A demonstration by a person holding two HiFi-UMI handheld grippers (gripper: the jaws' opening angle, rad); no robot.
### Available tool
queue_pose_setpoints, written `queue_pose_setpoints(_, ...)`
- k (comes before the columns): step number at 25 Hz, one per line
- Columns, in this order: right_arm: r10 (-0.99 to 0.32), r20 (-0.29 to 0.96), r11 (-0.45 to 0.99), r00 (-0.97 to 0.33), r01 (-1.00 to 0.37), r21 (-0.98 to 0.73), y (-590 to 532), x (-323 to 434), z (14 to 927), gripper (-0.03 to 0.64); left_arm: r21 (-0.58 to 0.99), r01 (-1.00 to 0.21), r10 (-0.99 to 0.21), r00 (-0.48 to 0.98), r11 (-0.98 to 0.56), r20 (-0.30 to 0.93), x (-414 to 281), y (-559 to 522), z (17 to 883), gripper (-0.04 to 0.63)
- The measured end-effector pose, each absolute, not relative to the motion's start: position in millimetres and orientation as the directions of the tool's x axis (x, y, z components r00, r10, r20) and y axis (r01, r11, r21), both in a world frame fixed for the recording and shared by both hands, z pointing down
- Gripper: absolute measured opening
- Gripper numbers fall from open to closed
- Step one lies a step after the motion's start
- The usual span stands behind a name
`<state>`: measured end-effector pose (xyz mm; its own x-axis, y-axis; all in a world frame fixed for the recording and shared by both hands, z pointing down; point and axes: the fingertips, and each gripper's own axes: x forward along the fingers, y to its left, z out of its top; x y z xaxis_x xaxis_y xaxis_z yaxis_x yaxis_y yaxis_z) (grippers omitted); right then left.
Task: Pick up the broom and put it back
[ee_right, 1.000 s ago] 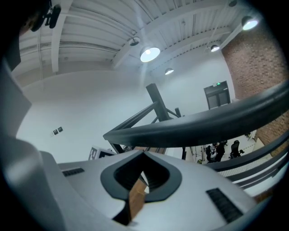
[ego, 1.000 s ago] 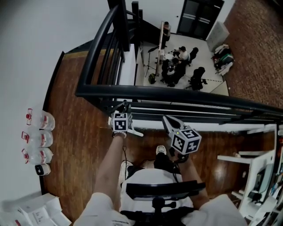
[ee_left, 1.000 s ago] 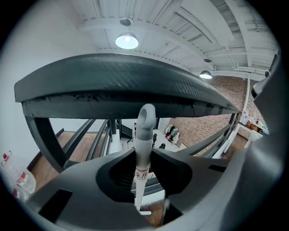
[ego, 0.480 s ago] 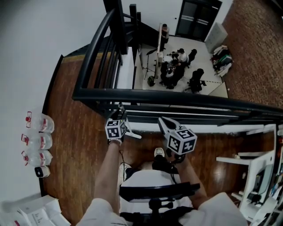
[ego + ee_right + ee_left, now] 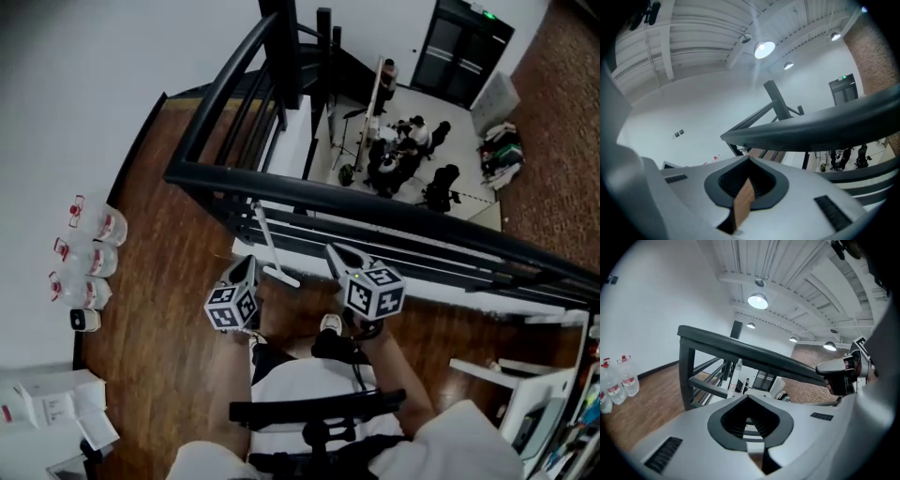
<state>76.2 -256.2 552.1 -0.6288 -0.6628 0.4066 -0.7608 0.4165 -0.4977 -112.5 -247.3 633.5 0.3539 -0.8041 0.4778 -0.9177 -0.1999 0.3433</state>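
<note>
The broom (image 5: 266,242) leans on the black railing (image 5: 394,214), white handle up against the rails and head on the wood floor. In the left gripper view its white handle (image 5: 737,375) stands behind the rail. My left gripper (image 5: 247,268) is pulled back just below and left of the broom head, apart from it. Its jaws (image 5: 749,397) are shut with nothing between them. My right gripper (image 5: 335,252) points at the railing to the right of the broom. Its jaws (image 5: 749,160) are shut and empty.
Three water bottles (image 5: 89,253) stand along the white wall at left, with white boxes (image 5: 52,412) at the lower left. A white shelf unit (image 5: 525,394) is at the lower right. Beyond the railing is a drop to a lower floor with seated people (image 5: 403,150).
The left gripper was at the broom by the railing; it has let go and drawn back down and to the left. The broom stays leaning on the rail.
</note>
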Motion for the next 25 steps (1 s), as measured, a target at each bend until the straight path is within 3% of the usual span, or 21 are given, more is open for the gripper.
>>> queue_pose_setpoints(14, -0.534, 0.347, 0.583, -0.771, -0.633, -0.51, -197, 0, 536, 0.018, 0.354, -0.925, -0.896, 0.268, -0.137, 0.354, -121, -150, 529, 0.0)
queue_pose_setpoints(25, -0.536, 0.376, 0.616, -0.756, -0.655, -0.438, -19, -30, 527, 0.017, 0.368, -0.914, -0.915, 0.288, -0.174, 0.284, -141, 3, 489, 0.0)
